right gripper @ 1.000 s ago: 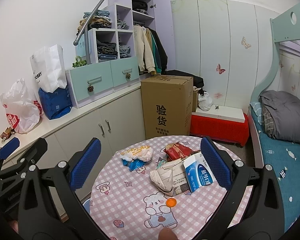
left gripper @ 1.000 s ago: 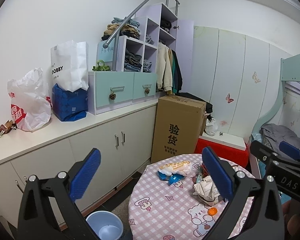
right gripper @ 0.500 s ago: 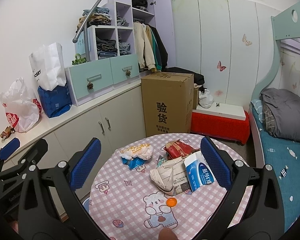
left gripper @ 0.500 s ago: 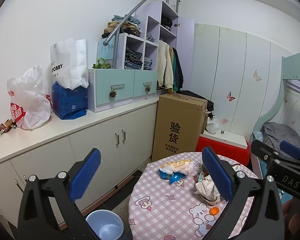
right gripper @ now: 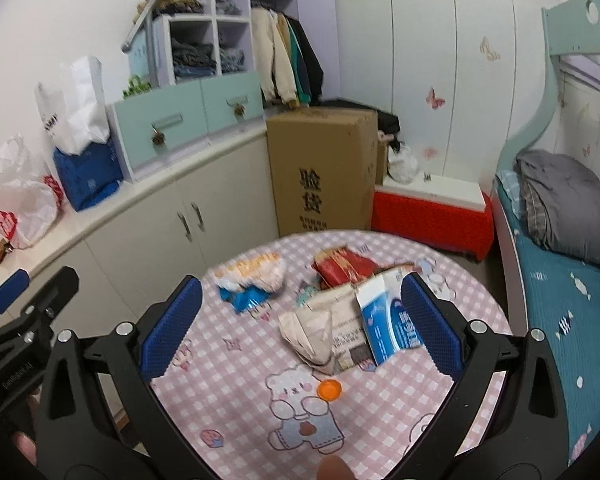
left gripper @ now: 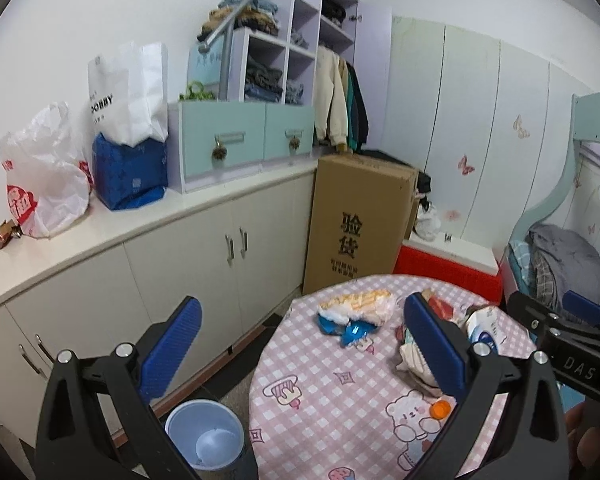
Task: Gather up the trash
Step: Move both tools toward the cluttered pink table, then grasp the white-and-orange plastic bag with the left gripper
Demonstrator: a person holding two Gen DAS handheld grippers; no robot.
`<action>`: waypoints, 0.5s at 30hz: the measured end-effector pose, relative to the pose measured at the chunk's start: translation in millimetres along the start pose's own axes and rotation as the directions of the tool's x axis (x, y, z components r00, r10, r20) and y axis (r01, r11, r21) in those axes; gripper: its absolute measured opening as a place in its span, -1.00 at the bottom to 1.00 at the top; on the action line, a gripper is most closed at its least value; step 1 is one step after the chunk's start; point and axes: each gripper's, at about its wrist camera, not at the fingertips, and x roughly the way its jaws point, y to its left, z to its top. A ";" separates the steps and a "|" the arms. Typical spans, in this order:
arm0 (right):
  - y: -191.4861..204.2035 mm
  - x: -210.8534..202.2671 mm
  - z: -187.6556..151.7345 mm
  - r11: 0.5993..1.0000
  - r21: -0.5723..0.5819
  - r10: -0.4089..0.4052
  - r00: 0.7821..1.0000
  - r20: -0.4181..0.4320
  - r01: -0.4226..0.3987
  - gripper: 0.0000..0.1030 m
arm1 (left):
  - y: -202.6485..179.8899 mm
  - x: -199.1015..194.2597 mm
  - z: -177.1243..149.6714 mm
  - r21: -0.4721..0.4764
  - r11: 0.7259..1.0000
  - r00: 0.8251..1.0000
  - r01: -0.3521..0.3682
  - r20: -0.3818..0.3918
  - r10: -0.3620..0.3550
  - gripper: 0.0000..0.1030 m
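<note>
Pink checkered tablecloth [right gripper: 380,420] spreads below my right gripper [right gripper: 300,324], whose jaws gape wide, holding nothing, above the crumpled paper bag [right gripper: 320,332]. Ahead lie snack wrappers [right gripper: 252,280]. My left gripper [left gripper: 300,352] is likewise spread and empty, the blue bin [left gripper: 204,436] beneath it.

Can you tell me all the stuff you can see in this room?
round table: 1, pink check cloth, front
wrappers: several, white, blue, red, on table
crumpled paper: 1, beige, table middle
blue-white box: 1, beside paper
bottle cap: 1, orange, on table
bin: 1, pale blue, floor left of table
cardboard box: 1, brown, behind table
bags: 3, white, white, blue, on counter
left gripper: open, empty
right gripper: open, empty
</note>
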 end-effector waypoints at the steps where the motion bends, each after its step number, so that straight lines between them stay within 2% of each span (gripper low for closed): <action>1: -4.4 11.2 -6.0 1.000 0.001 -0.010 1.000 -0.025 0.010 0.89 | -0.6 7.7 -3.3 0.002 1.000 1.000 0.002 -0.018 -0.002 0.92; 7: -27.0 59.5 -40.0 0.998 0.008 -0.055 0.985 -0.166 0.057 0.89 | -5.9 52.2 -26.2 0.026 1.000 0.993 0.003 -0.119 0.000 0.92; 12: -41.6 108.1 -80.9 0.998 -0.004 -0.065 0.947 -0.314 0.067 0.89 | -4.4 85.7 -46.1 0.030 1.000 0.979 0.010 -0.204 -0.004 0.92; 15: -42.8 126.0 -97.9 0.998 -0.013 -0.059 0.927 -0.369 0.058 0.89 | -4.7 102.2 -56.7 0.041 0.999 0.971 0.012 -0.241 -0.001 0.92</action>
